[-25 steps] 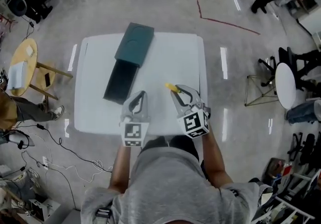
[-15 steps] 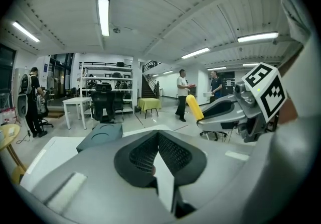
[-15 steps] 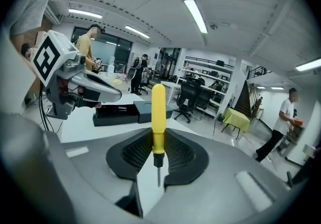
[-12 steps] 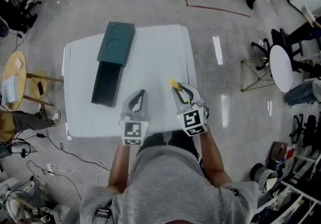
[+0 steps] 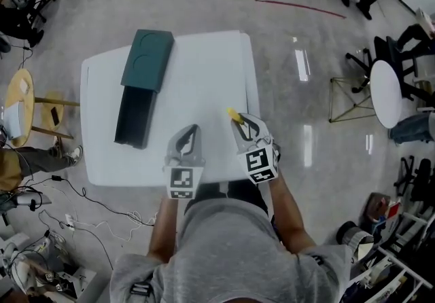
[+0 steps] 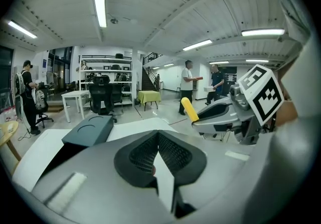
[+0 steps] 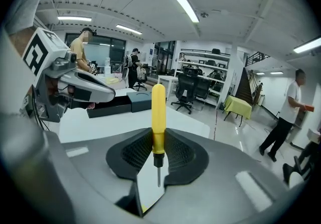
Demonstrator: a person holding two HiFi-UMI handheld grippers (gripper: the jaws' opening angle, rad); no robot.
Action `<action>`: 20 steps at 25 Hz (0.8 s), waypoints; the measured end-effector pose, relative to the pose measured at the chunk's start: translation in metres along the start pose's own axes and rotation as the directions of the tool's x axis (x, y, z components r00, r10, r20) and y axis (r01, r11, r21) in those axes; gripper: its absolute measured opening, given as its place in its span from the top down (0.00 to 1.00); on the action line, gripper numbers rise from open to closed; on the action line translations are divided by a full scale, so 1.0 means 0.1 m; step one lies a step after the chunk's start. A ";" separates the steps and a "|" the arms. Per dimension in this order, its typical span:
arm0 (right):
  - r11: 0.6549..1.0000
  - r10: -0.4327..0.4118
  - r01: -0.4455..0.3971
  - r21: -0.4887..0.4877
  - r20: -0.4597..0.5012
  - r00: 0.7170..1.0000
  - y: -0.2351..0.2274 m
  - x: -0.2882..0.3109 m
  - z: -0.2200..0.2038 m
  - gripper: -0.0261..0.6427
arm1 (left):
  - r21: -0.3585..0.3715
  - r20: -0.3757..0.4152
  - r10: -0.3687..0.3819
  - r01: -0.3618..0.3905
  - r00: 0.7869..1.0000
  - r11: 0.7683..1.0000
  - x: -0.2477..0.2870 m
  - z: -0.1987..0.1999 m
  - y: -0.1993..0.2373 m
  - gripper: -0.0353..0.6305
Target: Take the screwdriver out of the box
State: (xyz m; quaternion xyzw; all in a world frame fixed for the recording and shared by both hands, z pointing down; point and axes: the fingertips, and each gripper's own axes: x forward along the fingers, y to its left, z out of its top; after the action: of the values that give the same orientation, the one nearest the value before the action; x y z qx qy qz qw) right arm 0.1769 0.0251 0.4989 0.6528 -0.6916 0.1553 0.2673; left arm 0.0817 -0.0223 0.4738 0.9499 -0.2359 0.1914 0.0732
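Observation:
My right gripper (image 5: 240,122) is shut on a yellow-handled screwdriver (image 5: 234,115), held above the white table (image 5: 204,70) near its front right corner. In the right gripper view the yellow handle (image 7: 158,115) stands between the pads, its metal tip pointing back toward the camera. The dark green box (image 5: 141,84) lies at the table's far left, with its tray slid out toward me. My left gripper (image 5: 192,130) hovers beside the right one with its pads (image 6: 143,152) together and nothing between them. The left gripper view shows the box (image 6: 90,130) ahead and the right gripper (image 6: 213,114) at right.
A round wooden stool (image 5: 24,101) stands left of the table, and a round white table (image 5: 386,94) and chairs stand at right. Cables lie on the floor at lower left. People (image 6: 186,86) walk in the room beyond.
Both grippers, the right one still holding the screwdriver, now sit nearer the table's front edge and farther from the box, which has shifted left and up in the head view.

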 end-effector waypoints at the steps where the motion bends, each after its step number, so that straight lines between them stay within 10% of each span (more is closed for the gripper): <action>1: 1.000 0.007 -0.007 0.000 -0.004 1.000 -0.04 0.02 -0.03 0.85 | -0.004 -0.006 0.004 -0.004 1.000 1.000 0.05 -0.01 -0.03 0.93; 20: 0.992 0.129 -0.129 0.004 -0.119 0.985 -0.26 0.80 -0.46 0.85 | -0.079 -0.121 0.043 -0.053 0.992 0.995 0.64 -0.37 0.06 0.93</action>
State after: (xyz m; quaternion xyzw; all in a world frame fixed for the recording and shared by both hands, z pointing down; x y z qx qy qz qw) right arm 0.2097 -0.0166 0.5784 0.5958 -0.7155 0.2094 0.2986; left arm 0.1187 -0.0457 0.5334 0.9270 -0.2617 0.2395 0.1214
